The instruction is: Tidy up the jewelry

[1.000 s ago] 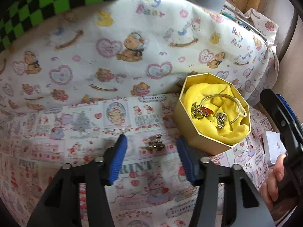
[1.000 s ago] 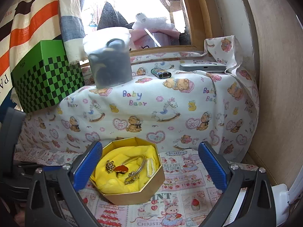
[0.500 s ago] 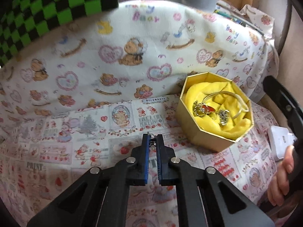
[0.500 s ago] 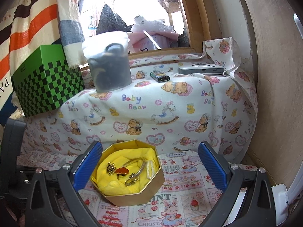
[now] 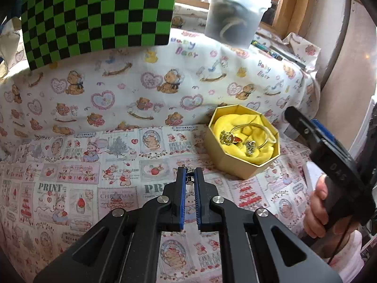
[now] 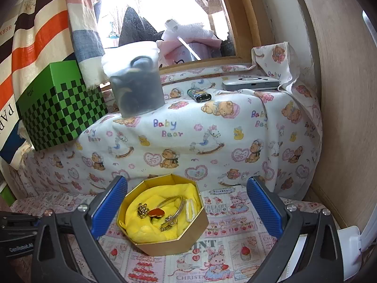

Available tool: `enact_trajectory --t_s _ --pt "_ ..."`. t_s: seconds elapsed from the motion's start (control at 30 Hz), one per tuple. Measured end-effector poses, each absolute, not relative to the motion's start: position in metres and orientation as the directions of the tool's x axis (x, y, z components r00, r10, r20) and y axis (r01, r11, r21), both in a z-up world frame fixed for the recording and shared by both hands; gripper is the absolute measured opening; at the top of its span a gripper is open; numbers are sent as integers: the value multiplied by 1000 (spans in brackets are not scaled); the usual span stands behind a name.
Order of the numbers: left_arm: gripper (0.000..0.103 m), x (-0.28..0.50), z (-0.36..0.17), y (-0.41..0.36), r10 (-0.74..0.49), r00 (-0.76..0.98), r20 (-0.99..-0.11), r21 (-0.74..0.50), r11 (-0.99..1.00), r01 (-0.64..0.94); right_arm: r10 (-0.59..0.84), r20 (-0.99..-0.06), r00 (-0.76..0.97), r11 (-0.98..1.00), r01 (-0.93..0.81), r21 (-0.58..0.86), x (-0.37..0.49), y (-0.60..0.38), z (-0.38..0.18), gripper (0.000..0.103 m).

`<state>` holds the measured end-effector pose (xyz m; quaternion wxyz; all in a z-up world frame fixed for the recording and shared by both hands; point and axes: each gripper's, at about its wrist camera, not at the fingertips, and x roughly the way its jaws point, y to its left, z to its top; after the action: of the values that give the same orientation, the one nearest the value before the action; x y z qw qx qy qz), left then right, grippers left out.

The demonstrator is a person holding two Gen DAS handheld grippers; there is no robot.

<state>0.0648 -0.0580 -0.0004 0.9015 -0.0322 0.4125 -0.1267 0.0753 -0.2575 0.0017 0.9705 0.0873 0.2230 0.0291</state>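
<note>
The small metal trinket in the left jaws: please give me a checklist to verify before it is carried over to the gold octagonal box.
1. Trinket gripped: ok, the left gripper is shut on it, only its tip shows.
2. Trinket clear of the printed cloth: cannot tell from this angle.
3. Gold octagonal box open: ok, no lid on it.
4. Space inside: ok, bare yellow lining beside the bangle, red heart charm and other pieces.
5. Right gripper out of the way: not ok, its open jaws flank the box.
6. Route to the box: ok, only cloth in between.
</note>
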Motion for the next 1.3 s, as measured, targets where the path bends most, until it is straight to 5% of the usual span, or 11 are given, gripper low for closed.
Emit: enact_trajectory --t_s 0.6,1.07,1.2,1.3 --pt "6 98 29 -112 -286 646 -708 -134 952 274 248 -492 834 863 41 504 92 -305 -10 101" --pt "6 123 0 -131 -314 617 -722 -158 942 295 222 -511 830 881 55 470 96 -301 -13 101" --pt "23 121 -1 -127 -316 628 -711 -156 942 297 214 -508 834 885 55 462 96 -302 -13 101" --pt "23 113 5 -124 -287 664 -690 -112 949 294 214 -509 834 888 50 456 96 -301 -13 101"
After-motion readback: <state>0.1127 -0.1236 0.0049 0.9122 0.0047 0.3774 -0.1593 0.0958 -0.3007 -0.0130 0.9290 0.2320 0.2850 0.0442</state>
